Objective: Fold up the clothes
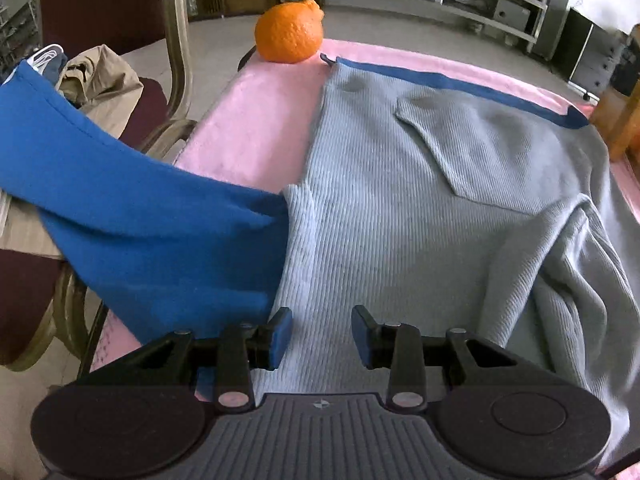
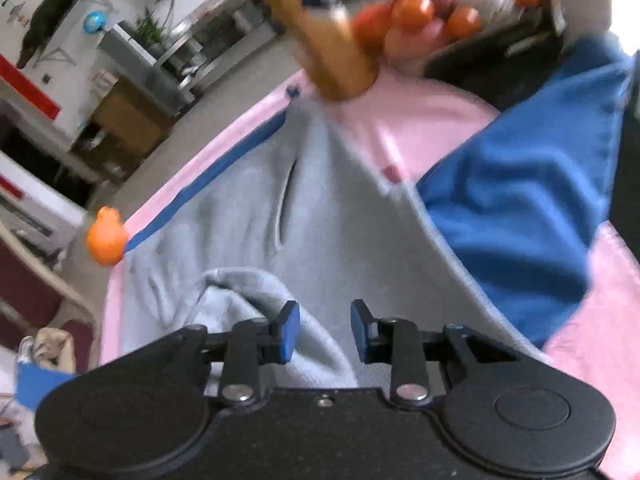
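Hovering over grey garment [image 1: 400, 200]; L gripper [image 1: 322, 336], R gripper [image 2: 325, 332] both agape

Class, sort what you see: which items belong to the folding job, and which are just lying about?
For the job: grey ribbed garment, its blue sleeve, left gripper, right gripper.

Lying about: orange, beige clothing on the chair, fruit basket.

blue sleeve [image 1: 140, 232] cut off left, fruit pile [image 2: 440, 16] blurred
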The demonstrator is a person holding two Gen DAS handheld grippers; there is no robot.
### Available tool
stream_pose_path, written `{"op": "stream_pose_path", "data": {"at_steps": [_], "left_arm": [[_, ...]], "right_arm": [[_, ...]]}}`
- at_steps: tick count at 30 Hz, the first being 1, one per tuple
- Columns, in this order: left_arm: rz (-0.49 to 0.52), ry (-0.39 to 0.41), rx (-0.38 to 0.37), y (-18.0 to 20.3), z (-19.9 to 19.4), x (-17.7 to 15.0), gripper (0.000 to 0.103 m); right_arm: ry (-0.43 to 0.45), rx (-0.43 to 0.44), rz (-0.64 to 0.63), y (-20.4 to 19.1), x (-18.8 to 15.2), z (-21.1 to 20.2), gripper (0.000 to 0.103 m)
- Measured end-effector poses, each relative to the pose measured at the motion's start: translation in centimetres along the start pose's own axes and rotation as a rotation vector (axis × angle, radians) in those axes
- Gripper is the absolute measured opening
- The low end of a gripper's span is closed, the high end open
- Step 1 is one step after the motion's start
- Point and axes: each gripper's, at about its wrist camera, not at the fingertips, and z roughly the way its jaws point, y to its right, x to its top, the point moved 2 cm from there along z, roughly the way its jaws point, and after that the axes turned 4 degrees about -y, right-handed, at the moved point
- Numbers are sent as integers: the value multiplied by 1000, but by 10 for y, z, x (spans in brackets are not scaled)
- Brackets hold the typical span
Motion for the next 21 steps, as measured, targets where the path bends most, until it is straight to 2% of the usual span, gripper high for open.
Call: {"op": "stream_pose_path", "data": {"at_steps": [2, 3, 4, 6, 7, 8, 10, 12, 15, 17, 21], "left_arm": [[-14, 14, 9, -1, 1, -2, 34], [-16, 19, 22, -2, 1, -4, 31], [-8, 19, 42, -3, 2, -4, 23], [8, 19, 83, -5, 5, -6, 18], [16, 19, 103, -6, 6, -7, 19], [24, 19, 124, -7, 7, -7, 19], [37, 19, 157, -9, 9, -9, 20], [33, 25, 152, -12, 6, -10, 24], [27, 49, 141, -20, -8, -14, 24], [32, 93, 114, -24, -27, -24, 24], [39, 150, 28, -28, -58, -53, 24]], "right_arm": [[3, -18, -2, 5, 5, 9, 29], [5, -36, -3, 7, 7, 14, 29], [-4, -50, 4, 10, 8, 19, 29], [-24, -91, 27, 21, 11, 33, 29], [-30, -124, 35, 27, 11, 39, 27], [-26, -166, 41, 34, 8, 40, 0], [4, -193, 64, 49, 11, 39, 0], [13, -165, 124, 61, 12, 36, 0], [26, -184, 113, 55, 5, 29, 0], [38, -170, 96, 46, -4, 14, 13], [78, -63, 55, 35, -26, -24, 19]]}}
